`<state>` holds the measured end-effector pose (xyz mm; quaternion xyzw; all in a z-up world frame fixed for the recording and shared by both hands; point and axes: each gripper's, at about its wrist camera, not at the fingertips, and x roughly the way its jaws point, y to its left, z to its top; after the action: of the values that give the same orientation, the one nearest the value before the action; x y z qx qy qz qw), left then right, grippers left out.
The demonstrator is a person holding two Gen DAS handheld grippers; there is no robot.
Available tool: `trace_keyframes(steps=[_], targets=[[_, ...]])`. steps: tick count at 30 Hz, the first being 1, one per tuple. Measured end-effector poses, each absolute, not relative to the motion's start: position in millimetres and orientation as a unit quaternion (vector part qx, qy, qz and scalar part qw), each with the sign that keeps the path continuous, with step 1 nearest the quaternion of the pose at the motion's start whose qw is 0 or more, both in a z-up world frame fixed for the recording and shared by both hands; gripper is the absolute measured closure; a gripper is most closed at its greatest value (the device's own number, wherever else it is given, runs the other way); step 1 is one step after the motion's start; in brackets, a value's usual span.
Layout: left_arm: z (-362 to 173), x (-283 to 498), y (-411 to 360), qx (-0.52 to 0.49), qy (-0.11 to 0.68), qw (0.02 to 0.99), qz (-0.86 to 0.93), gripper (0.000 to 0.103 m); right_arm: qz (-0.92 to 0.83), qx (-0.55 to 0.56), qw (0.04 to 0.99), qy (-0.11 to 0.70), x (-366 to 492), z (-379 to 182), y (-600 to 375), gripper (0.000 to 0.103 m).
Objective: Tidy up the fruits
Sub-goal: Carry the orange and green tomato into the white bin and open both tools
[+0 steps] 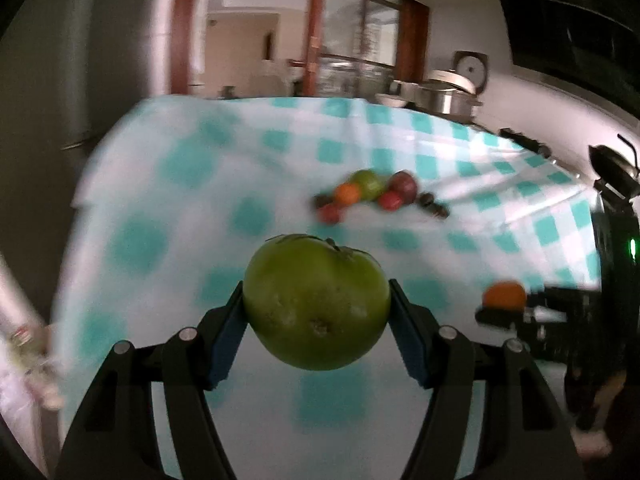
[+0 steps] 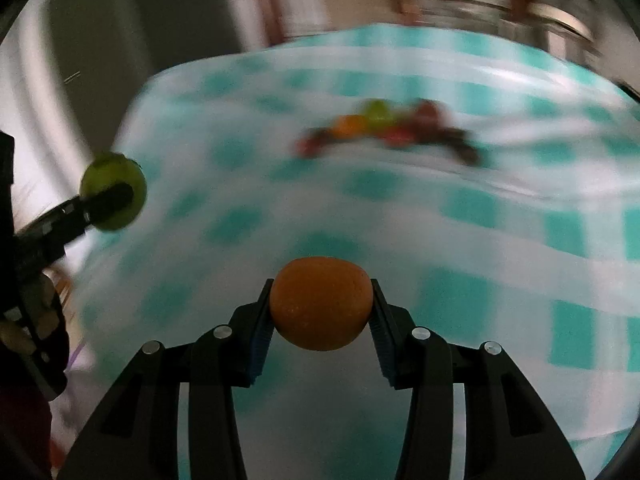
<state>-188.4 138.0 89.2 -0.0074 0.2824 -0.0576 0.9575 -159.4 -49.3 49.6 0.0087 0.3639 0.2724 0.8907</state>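
Observation:
My left gripper (image 1: 316,296) is shut on a large green tomato (image 1: 316,304) and holds it above the checked tablecloth (image 1: 180,200). My right gripper (image 2: 320,300) is shut on an orange fruit (image 2: 320,304), also held above the cloth. A pile of several fruits (image 1: 372,194) lies farther back on the cloth: green, orange, red and dark ones. The pile also shows, blurred, in the right wrist view (image 2: 380,128). The right gripper with the orange fruit (image 1: 505,295) shows at the right of the left wrist view. The left gripper with the green tomato (image 2: 113,191) shows at the left of the right wrist view.
Metal pots (image 1: 444,94) and a kettle (image 1: 612,168) stand on the counter behind the table. The cloth's left edge (image 1: 76,200) drops off beside a grey fridge (image 1: 48,80). A doorway (image 1: 240,40) lies behind.

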Motion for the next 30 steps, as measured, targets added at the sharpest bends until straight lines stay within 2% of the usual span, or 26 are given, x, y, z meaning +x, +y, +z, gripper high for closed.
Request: trace_keyframes(steps=[7, 11, 17, 21, 24, 30], targets=[[62, -330, 246, -0.004, 0.346, 0.937, 0.049, 0.036, 0.488, -0.095, 0.787, 0.366, -259, 54, 98, 0.059], [12, -361, 294, -0.011, 0.414, 0.905, 0.095, 0.036, 0.526, -0.189, 0.722, 0.407, -291, 10, 169, 0.059], [-91, -334, 340, -0.080, 0.532, 0.837, 0.098, 0.036, 0.494, -0.338, 0.639, 0.482, -301, -102, 240, 0.059], [-138, -300, 345, -0.093, 0.600, 0.790, 0.092, 0.036, 0.467, -0.417, 0.594, 0.505, -305, -150, 259, 0.059], [-164, -280, 352, -0.086, 0.638, 0.758, 0.106, 0.036, 0.449, -0.450, 0.572, 0.519, -308, -166, 265, 0.059], [-184, -279, 356, -0.088, 0.658, 0.740, 0.112, 0.036, 0.440, -0.458, 0.565, 0.527, -309, -170, 277, 0.058]])
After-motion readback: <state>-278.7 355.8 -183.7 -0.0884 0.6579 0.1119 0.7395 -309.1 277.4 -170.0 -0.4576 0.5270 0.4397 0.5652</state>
